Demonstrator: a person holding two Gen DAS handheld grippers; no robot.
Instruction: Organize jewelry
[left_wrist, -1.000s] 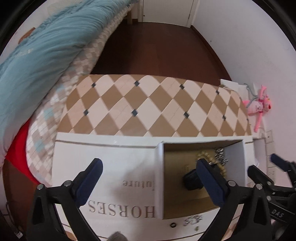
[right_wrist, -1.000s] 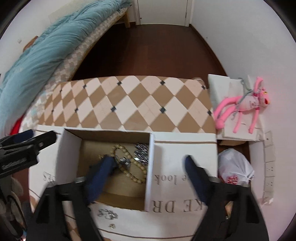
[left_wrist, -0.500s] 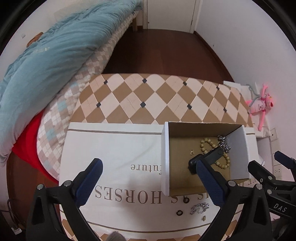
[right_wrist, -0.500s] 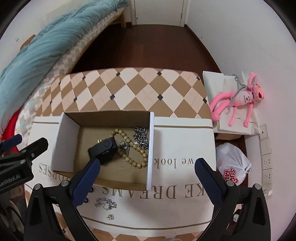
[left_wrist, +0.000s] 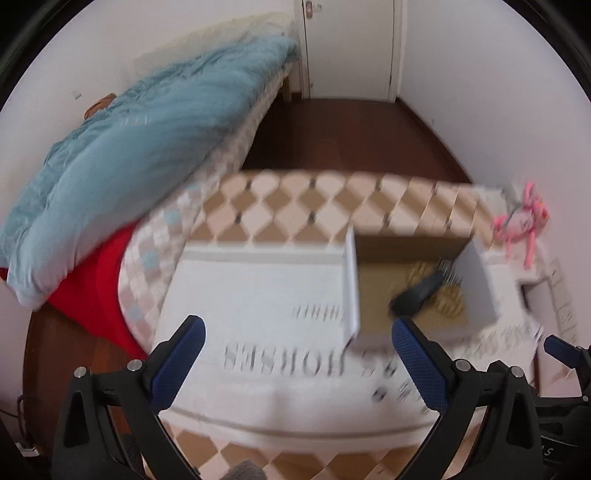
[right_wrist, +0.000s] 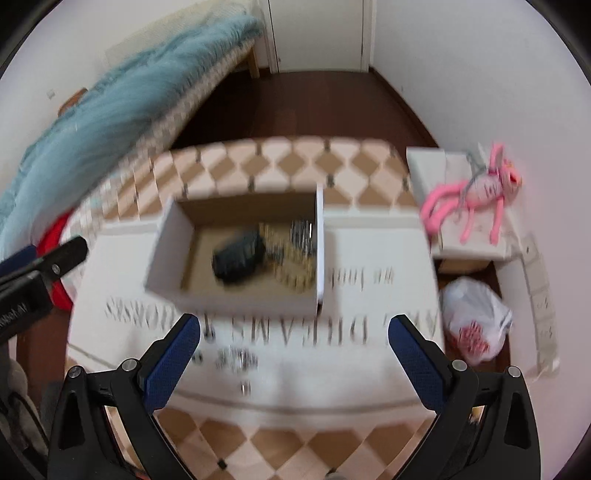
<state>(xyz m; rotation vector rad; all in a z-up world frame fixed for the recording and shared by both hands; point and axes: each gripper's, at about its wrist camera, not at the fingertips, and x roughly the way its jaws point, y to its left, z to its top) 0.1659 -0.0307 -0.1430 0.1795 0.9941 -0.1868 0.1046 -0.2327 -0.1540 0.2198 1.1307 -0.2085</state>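
We find both frames smeared by motion, so fine detail is lost. The left tool is released, its blue pads spread wide above the white printed cloth with nothing between them. The right tool is likewise released and grips nothing.

The box, open-topped with white walls and a brown floor, stands on the cloth that covers the checkered surface. In the right wrist view it lies ahead of the right tool, slightly toward its left finger. In the left wrist view the box sits ahead of and beyond the left tool's right finger.

Inside the box we note a black item, a beaded strand just beside it, and a silvery chain against the right wall. We cannot tell whether these touch.

Outside the box, small loose pieces lie on the cloth just ahead of the right tool's left finger, apart from it. Their kind is too blurred to tell.

A pink plush rests on a white block to the right, with a plastic bag on the floor nearby. A bed with a blue quilt stands to the left.
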